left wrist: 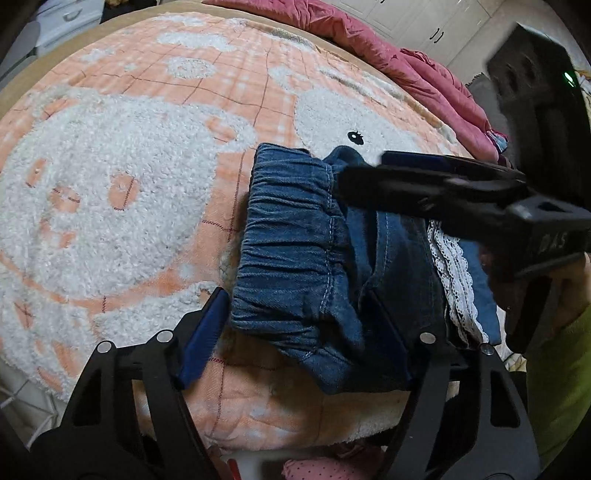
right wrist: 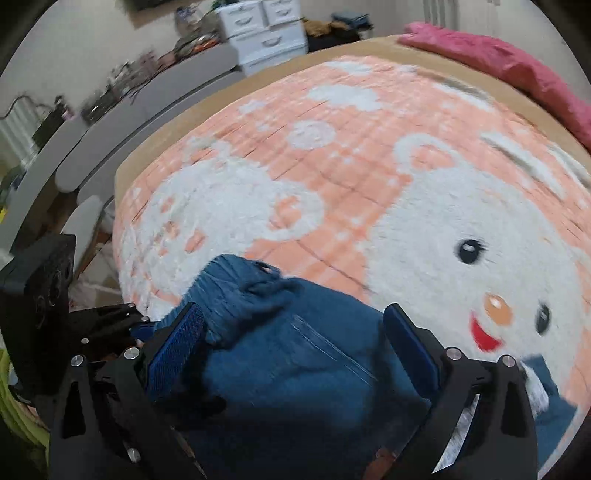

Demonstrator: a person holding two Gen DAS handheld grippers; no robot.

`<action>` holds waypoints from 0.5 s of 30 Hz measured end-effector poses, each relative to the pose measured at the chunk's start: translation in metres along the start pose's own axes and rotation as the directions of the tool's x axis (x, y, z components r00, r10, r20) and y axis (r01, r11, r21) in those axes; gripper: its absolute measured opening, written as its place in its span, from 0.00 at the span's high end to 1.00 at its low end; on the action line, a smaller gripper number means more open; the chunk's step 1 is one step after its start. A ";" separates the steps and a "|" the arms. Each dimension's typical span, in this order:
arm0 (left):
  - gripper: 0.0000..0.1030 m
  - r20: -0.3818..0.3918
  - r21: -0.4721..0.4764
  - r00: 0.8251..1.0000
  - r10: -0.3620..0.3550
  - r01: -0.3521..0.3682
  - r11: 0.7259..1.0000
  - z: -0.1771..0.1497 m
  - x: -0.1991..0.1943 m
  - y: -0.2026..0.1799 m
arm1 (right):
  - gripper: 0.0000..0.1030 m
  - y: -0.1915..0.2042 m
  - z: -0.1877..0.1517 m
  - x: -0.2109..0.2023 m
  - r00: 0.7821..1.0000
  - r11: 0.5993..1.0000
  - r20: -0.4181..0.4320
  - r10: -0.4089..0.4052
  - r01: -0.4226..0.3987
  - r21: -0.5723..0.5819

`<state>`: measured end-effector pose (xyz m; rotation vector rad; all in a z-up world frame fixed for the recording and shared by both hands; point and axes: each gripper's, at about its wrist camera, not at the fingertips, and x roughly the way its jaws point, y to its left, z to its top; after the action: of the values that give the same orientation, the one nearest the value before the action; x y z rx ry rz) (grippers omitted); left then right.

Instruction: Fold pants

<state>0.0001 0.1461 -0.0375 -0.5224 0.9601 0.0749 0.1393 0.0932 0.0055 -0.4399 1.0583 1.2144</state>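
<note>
Left wrist view: pants (left wrist: 332,258), folded bundle on bed (left wrist: 110,184), long axis running away from the camera. Left gripper (left wrist: 295,332) released, straddling the near end. Right gripper (left wrist: 369,177) over the far end; grip unclear here, released in its own view.

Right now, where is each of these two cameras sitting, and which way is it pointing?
Left wrist: rides the left gripper, looking along its open fingers at the folded jeans; the right gripper and a green sleeve show.
Right wrist: rides the right gripper, looking over the jeans across the blanket towards white drawers; the left gripper shows.
Shared: jeans, bunny blanket, pink quilt.
</note>
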 end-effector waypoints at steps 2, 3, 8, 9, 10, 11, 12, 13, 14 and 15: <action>0.34 0.003 -0.001 1.000 0.000 0.000 1.000 0.000 0.000 -0.001 | 0.09 0.003 0.004 0.010 0.999 0.999 -0.030 0.023 -0.024 -0.022; 0.34 0.003 0.000 1.000 0.000 0.000 1.000 0.000 0.000 -0.001 | 0.18 0.004 0.006 0.015 0.999 0.999 -0.041 0.029 -0.030 -0.031; 0.34 0.003 -0.011 1.000 0.000 0.000 1.000 -0.001 0.001 0.000 | 0.43 0.009 0.006 0.037 0.996 0.996 -0.080 0.047 -0.052 -0.069; 0.34 0.002 -0.017 1.000 -0.003 0.003 1.000 -0.001 0.001 0.001 | 0.59 0.009 0.005 0.037 0.995 0.996 -0.071 0.068 -0.072 -0.056; 0.33 0.004 -0.025 1.000 -0.006 0.006 1.000 -0.001 0.000 0.002 | 0.59 0.009 0.004 0.034 0.995 0.996 -0.060 0.080 -0.082 -0.045; 0.31 0.004 -0.027 1.000 -0.008 0.008 1.000 0.003 0.002 0.002 | 0.63 0.011 0.002 0.030 0.997 0.996 -0.043 0.071 -0.073 -0.060; 0.30 0.006 -0.029 1.000 -0.011 0.011 1.000 0.003 0.001 0.002 | 0.68 0.012 0.000 0.026 0.997 0.995 -0.032 0.072 -0.074 -0.068; 0.28 0.010 -0.032 1.000 -0.014 0.014 0.999 0.003 0.001 0.002 | 0.69 0.012 -0.002 0.021 0.997 0.995 -0.019 0.081 -0.082 -0.060; 0.27 0.012 -0.032 1.000 -0.014 0.014 0.999 0.003 0.000 0.001 | 0.71 0.007 -0.003 0.013 0.994 0.994 0.001 0.110 -0.110 -0.027; 0.26 0.014 -0.032 1.000 -0.015 0.015 0.999 0.004 -0.001 0.001 | 0.72 0.003 -0.004 0.007 0.991 0.991 0.016 0.136 -0.136 -0.011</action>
<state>0.0025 0.1488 -0.0354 -0.5582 0.9427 0.0806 0.1343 0.0946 -0.0017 -0.3694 1.0824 1.3418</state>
